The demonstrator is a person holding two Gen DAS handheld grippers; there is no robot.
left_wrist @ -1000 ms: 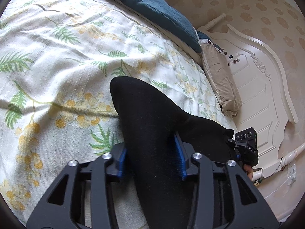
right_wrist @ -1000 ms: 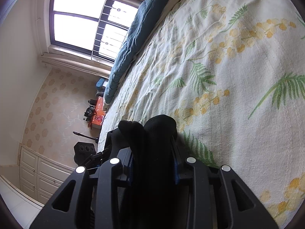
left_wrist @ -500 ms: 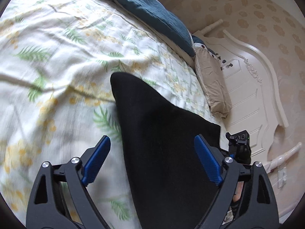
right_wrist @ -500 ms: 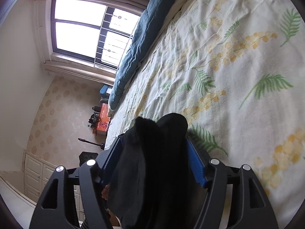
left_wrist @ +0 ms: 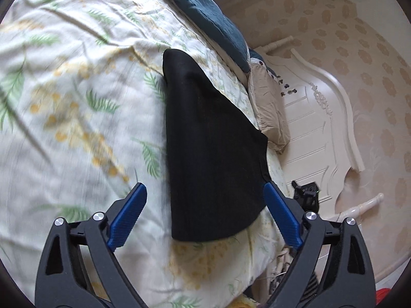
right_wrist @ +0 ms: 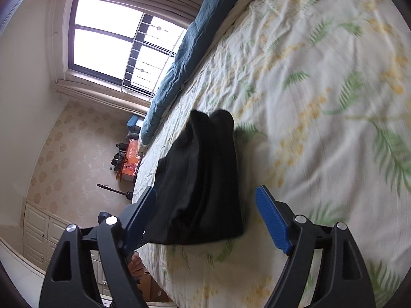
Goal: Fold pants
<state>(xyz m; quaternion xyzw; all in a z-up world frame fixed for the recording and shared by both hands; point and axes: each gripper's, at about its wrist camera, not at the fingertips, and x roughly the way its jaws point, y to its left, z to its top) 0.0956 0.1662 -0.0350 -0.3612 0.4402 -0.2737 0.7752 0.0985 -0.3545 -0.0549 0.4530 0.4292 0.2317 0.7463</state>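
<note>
The black pants [left_wrist: 205, 128] lie folded into a long flat stack on the flowered bed sheet [left_wrist: 77, 102], near the bed's edge. My left gripper [left_wrist: 204, 186] hangs just short of one end of the stack. Its jaws are opening, and the blue pads [left_wrist: 128, 215] stand clear on either side without touching the cloth. In the right wrist view the same pants [right_wrist: 200, 174] show layered edges. My right gripper [right_wrist: 206, 191] faces their near end, jaws opening, pads [right_wrist: 272, 220] off the fabric. The right gripper's black body [left_wrist: 307, 195] shows past the pants.
A dark blue duvet [left_wrist: 205, 18] runs along the far side of the bed, with a beige pillow [left_wrist: 269, 110] by the white headboard [left_wrist: 321, 128]. Beyond the bed edge are a window [right_wrist: 102, 46], an orange box [right_wrist: 129, 164] and white cabinets [right_wrist: 36, 231].
Both grippers let go of the pants and opened wide. Both drew back from the stack, which now rests flat on the sheet.
</note>
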